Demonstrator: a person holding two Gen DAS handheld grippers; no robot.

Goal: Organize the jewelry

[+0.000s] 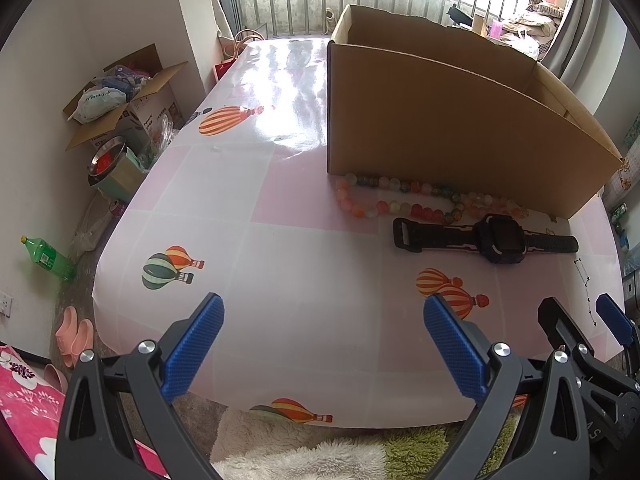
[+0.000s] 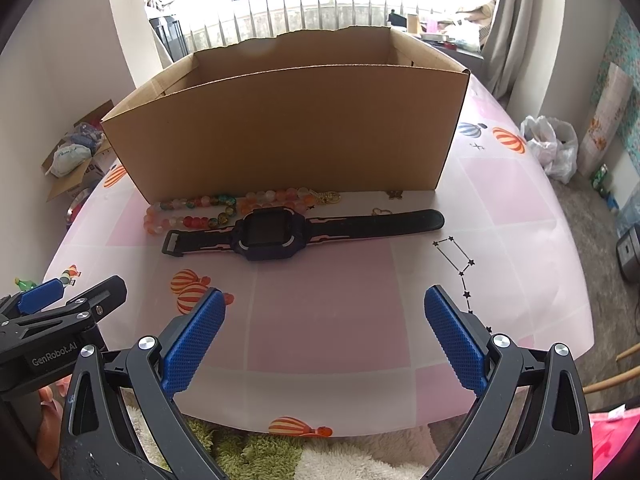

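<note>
The left gripper [image 1: 324, 344] and the right gripper [image 2: 325, 338] are held spread wide and nothing is pinched. The watch [image 2: 269, 234] is seen above the right fingers, at frame centre, well apart. Just behind it the bead necklace [image 2: 200, 212] is laid against the cardboard box [image 2: 296, 128].

We cannot see the floor of the cardboard box [image 2: 288, 132]; its near wall hides the inside. The bead necklace [image 2: 192, 210] runs partly behind the watch [image 2: 268, 234]. Two small gold trinkets [image 2: 394, 195] at the box's foot are too small to identify.
</note>
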